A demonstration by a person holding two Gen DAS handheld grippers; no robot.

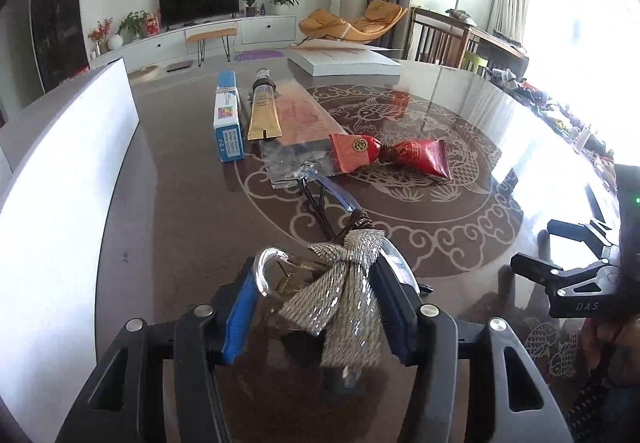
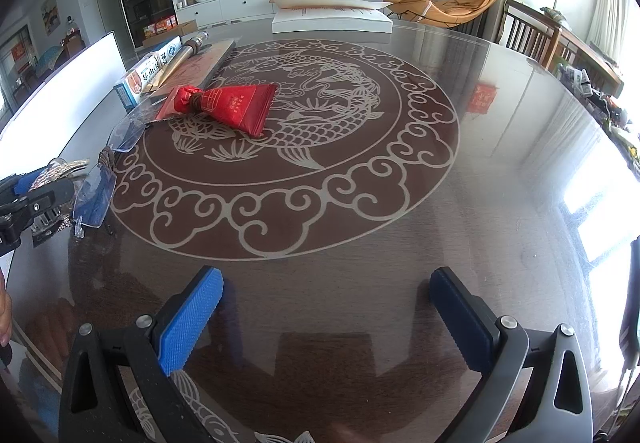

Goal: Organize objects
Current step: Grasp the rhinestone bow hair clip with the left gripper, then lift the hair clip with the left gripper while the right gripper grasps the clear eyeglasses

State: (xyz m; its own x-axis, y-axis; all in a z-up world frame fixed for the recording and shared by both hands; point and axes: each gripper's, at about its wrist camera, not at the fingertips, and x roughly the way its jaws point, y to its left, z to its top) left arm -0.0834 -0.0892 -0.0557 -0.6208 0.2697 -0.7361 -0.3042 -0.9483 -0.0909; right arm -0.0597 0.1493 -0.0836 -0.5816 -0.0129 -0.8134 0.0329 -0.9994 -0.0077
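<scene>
The left claw [image 1: 316, 307] clamps a silver ribbon [image 1: 344, 307], seemingly for sorting; the right claw [image 2: 324, 307] gapes, holding nothing

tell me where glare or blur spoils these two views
Left wrist view: window light blows out the right edge and washes the glossy brown patterned table; the silver mesh ribbon bow held in the left claw looks slightly soft. Right wrist view: glare streaks the table's right side, fisheye bends its rim; the open right claw stays sharp.
</scene>
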